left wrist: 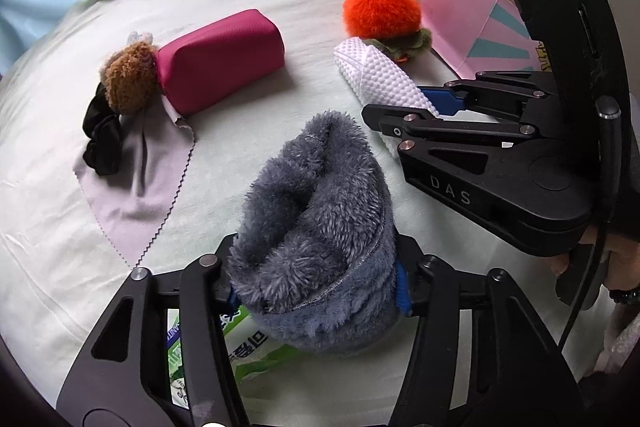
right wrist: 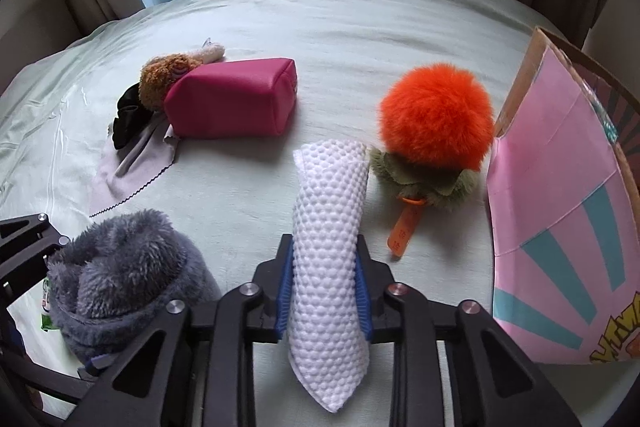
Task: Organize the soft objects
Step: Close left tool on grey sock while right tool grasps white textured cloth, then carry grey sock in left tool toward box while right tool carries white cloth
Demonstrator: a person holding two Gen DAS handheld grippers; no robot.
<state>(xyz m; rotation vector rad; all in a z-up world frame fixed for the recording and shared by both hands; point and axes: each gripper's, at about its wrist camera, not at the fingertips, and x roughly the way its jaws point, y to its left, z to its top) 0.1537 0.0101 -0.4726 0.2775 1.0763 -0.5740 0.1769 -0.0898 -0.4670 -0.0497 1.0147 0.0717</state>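
Observation:
My left gripper (left wrist: 316, 287) is shut on a fluffy grey sock (left wrist: 316, 227), which also shows at the lower left of the right wrist view (right wrist: 120, 275). My right gripper (right wrist: 324, 287) is shut on a rolled white dimpled cloth (right wrist: 328, 227); in the left wrist view the cloth (left wrist: 380, 75) lies right of centre with the right gripper (left wrist: 432, 107) around its near end. An orange pompom toy (right wrist: 436, 115) with green leaves sits just right of the cloth. A magenta pouch (right wrist: 232, 103), a brown plush (right wrist: 160, 79), a black scrunchie (right wrist: 128, 119) and a lilac cloth (right wrist: 120, 175) lie at the left.
Everything rests on a pale green bedsheet (right wrist: 340, 39). A pink and teal cardboard box (right wrist: 560, 227) stands open at the right, also in the left wrist view (left wrist: 460, 15). A green and white packet (left wrist: 240, 355) lies under the left gripper. Curtains hang behind the bed.

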